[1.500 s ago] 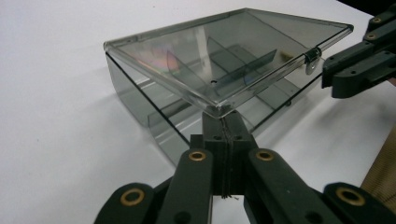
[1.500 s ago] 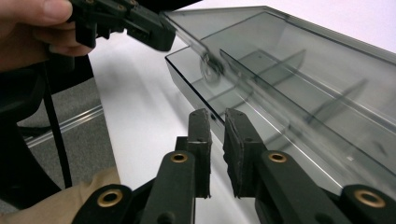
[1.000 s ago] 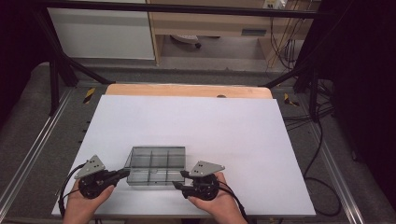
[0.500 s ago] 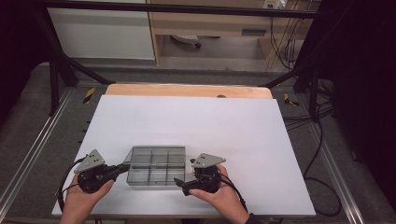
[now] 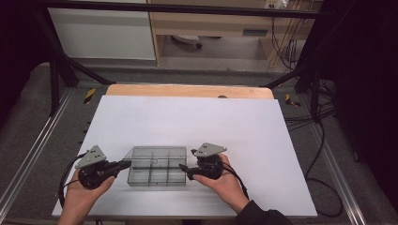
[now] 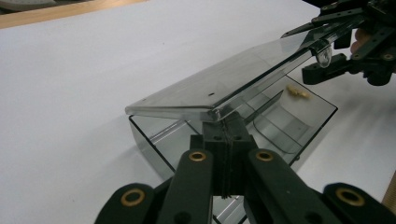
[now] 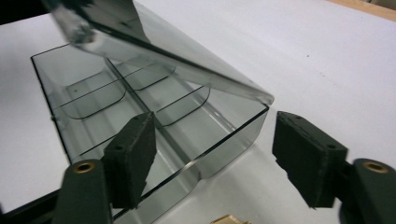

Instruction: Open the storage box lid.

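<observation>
No readable text, label, brand, number or sign found. The clear box (image 5: 156,166) carries no print on lid or walls. The black-and-yellow striped markers (image 5: 89,95) at the far left and far right of the table frame bear stripes only, no lettering.

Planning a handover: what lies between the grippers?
The clear box, in the high view: left gripper shut on its lid, right gripper just closing astride its wall.
</observation>
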`<action>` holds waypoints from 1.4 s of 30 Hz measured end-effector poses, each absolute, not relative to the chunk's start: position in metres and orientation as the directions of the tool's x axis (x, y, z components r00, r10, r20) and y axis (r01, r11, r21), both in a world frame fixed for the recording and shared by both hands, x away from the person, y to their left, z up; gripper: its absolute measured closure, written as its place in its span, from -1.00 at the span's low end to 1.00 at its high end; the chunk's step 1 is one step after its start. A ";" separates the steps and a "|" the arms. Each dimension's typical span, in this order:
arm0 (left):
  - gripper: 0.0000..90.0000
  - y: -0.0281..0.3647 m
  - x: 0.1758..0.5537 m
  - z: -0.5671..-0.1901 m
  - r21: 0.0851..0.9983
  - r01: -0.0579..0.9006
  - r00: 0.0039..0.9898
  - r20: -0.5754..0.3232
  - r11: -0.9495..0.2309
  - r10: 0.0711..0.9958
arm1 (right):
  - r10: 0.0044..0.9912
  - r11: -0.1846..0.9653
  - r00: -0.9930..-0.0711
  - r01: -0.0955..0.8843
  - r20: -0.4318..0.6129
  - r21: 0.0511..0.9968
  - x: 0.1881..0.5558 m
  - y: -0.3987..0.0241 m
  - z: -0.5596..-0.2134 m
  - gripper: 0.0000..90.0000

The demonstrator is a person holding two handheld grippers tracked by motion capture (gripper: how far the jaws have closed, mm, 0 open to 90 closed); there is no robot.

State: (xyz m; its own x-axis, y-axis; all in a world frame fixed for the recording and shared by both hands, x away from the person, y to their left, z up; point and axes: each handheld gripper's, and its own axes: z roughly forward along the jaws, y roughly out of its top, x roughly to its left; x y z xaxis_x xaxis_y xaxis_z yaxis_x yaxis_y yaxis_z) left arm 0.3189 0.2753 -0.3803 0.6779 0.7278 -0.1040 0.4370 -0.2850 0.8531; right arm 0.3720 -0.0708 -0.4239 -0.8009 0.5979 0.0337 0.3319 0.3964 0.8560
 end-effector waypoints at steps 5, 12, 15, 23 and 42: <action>1.00 0.275 0.321 -0.378 0.853 0.436 0.678 -0.102 -0.287 0.728 | 0.603 0.391 -0.798 0.315 0.019 0.865 0.382 -0.071 -0.424 -0.11; 1.00 0.275 0.324 -0.373 0.855 0.432 0.679 -0.099 -0.287 0.727 | 0.585 0.406 -0.811 0.275 -0.016 0.872 0.392 -0.064 -0.422 0.07; 1.00 0.275 0.324 -0.372 0.856 0.429 0.680 -0.095 -0.289 0.727 | 0.583 0.407 -0.812 0.266 -0.024 0.874 0.396 -0.062 -0.421 0.13; 1.00 0.275 0.325 -0.369 0.859 0.424 0.681 -0.093 -0.288 0.726 | 0.566 0.414 -0.824 0.240 -0.041 0.878 0.402 -0.054 -0.420 0.28; 1.00 0.290 0.322 -0.387 0.837 0.463 0.665 -0.110 -0.292 0.738 | 0.560 0.416 -0.827 0.235 -0.043 0.879 0.403 -0.054 -0.420 0.37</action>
